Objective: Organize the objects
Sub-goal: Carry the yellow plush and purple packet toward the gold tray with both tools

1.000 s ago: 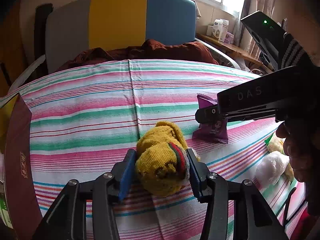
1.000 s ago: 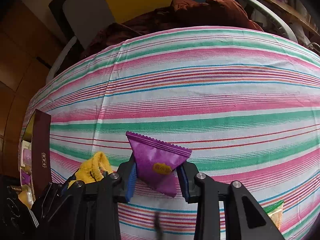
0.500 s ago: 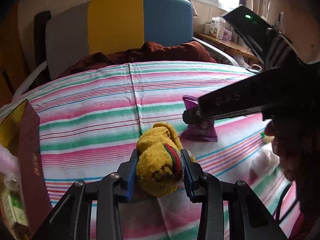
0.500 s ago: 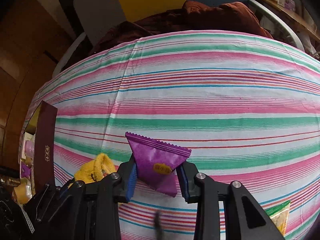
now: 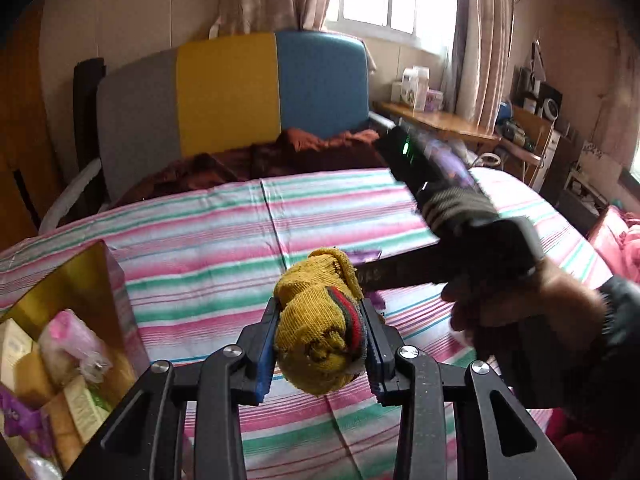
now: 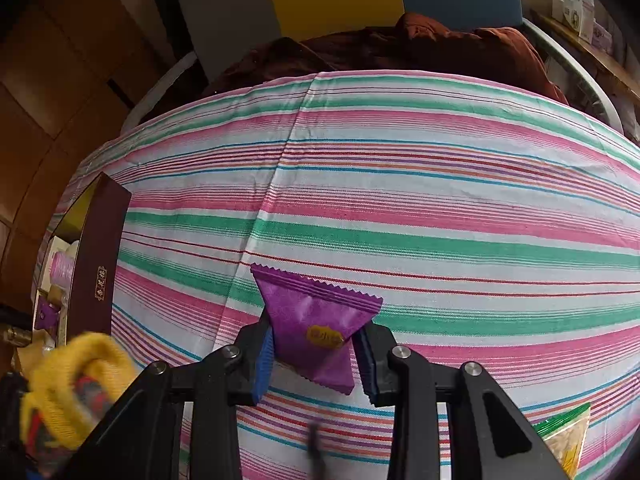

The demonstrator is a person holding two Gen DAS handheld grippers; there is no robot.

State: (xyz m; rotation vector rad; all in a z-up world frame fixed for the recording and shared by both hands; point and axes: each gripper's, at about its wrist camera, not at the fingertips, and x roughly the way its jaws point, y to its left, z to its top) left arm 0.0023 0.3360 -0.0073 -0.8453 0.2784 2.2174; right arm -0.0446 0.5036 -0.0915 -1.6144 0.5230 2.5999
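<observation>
At the far left sits a dark maroon cardboard box with a gold inner lining [image 5: 116, 300], open on the pink, green and white striped bedsheet [image 5: 224, 232]; inside it I see a pink wrapped bundle [image 5: 70, 340], pale cartons and a purple packet. To its right, my left claw [image 5: 320, 344] is clamped on a rolled mustard-yellow knitted sock with a red and green band [image 5: 320, 328], both blue pads pressed into its sides, holding it lifted above the sheet. Further right, my right hand [image 5: 520, 304] grips the handle of the other tool, which crosses just behind the sock. My right claw [image 6: 316, 356] is clamped on a purple triangular foil snack packet with a yellow label [image 6: 316, 324], its zigzag top edge pointing away from me, above the striped sheet. At the lower right corner lies a green and clear snack bag [image 6: 568, 436] on the bed. Beyond the sheet are a crumpled dark red blanket [image 6: 420, 44] and a grey, yellow and blue padded headboard [image 5: 228, 88].
</observation>
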